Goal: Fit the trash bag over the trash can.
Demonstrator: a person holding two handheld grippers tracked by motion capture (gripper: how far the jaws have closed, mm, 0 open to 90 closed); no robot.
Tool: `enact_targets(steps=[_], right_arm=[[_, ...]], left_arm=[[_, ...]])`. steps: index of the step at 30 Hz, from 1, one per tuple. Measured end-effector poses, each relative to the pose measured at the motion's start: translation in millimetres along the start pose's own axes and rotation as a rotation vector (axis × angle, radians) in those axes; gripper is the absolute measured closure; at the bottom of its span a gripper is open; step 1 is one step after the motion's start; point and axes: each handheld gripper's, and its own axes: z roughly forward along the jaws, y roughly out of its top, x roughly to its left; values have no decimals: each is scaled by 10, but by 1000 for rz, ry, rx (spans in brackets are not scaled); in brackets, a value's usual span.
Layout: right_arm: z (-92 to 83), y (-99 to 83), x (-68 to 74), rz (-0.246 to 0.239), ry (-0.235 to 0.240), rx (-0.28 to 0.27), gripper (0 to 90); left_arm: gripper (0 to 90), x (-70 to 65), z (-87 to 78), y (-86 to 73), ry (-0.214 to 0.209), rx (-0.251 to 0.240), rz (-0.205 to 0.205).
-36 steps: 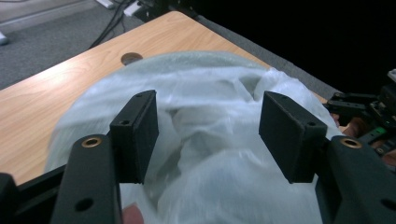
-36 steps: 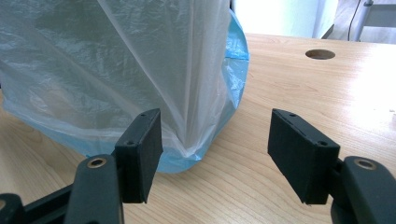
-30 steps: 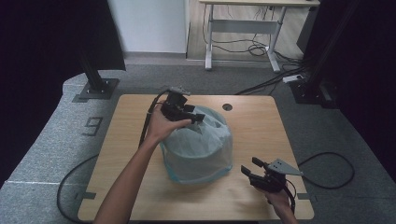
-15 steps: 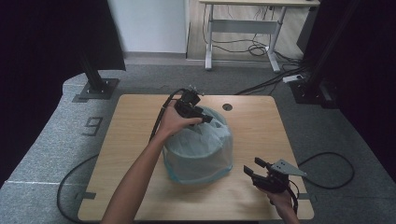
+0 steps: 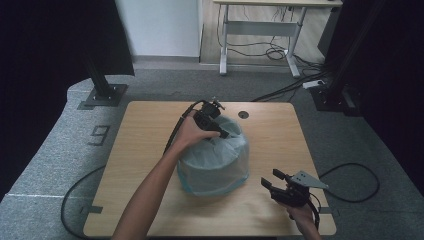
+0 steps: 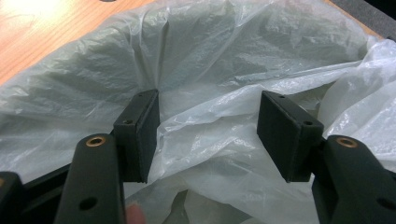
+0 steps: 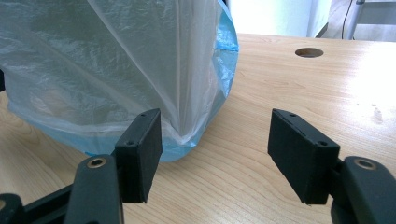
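Left side first: my left gripper (image 5: 216,126) is over the far-left rim of the bin (image 5: 214,161), reached in from my left forearm (image 5: 150,195). In the left gripper view its jaws stand apart, pads not pressing anything, with a crumpled fold of the clear plastic bag (image 6: 219,116) lying in the gap between them; the film may brush the left pad, I can't tell for sure. Bag lines the bin and drapes over its rim, loose and wrinkled on top. The bin sits near the middle of the wooden table (image 5: 140,130), blue edge showing at its base (image 7: 224,56) in the right gripper view. Table cable hole (image 5: 243,114) is just beyond the bin, toward the far edge. Moving right: my right gripper (image 5: 274,181) is low at the near-right of the table, apart from the bin, pointing at its lower side. Its jaws are open and hold nothing; in the right gripper view the bag's hanging fold (image 7: 187,93) and bare table wood show between the pads, well ahead of them, not touching.
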Motion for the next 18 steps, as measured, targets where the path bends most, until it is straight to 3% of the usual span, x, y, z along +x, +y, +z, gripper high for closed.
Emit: enact_targets(steps=[4,7,13,18], right_arm=[[-6,-1,-6,-2,-1,0,346],[-24,2,-19,2,-6,-5,346],[-53,14,-41,11,-13,-13,346],[-57,19,-32,9,-14,-15,346]], left_arm=[[389,-6,-70,-23,1,-26,2],[388,-48,-224,-60,5,-82,12],[390,-217,-494,-209,-15,-152,49],[391,-346,-493,-352,-43,-136,73]])
